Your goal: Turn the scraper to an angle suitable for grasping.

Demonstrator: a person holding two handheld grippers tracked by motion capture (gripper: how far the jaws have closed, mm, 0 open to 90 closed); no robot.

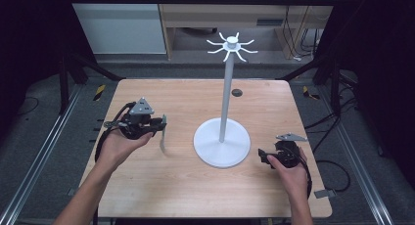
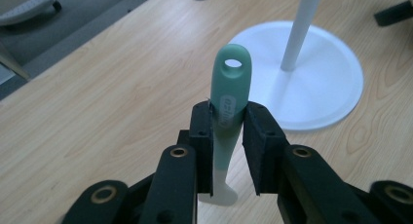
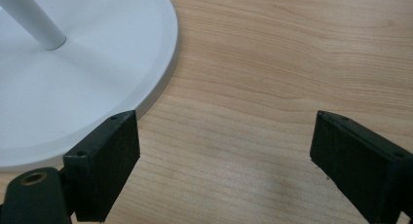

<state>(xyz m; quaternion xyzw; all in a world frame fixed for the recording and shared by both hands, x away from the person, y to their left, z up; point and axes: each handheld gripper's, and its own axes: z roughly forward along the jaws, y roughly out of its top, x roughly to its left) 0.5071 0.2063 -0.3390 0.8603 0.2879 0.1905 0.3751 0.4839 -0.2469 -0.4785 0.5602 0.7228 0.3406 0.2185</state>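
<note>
Fingers of the left gripper [image 2: 228, 151] are pinched on a pale green utensil handle [image 2: 228, 95], which is gripped at its middle, the rounded end with its hanging hole standing out beyond the fingertips [image 2: 258, 131]. In the high view the left gripper [image 1: 157, 124] is held above the left part of the wooden desk [image 1: 161, 191], and the utensil [image 1: 163, 135] is seen hanging downward from it, its lower end near the desk surface; whether it touches cannot be told. A white stand [image 1: 222, 146] with a round base and a tall post topped by radiating hooks is placed just to the right of the utensil, apart from it. The right gripper [image 1: 264, 155] is held low beside the base's right edge. In the right gripper view its fingers [image 3: 104, 165] are spread wide over bare wood, with nothing between them, and the base rim [image 3: 163, 83] is seen close to the left one.
</note>
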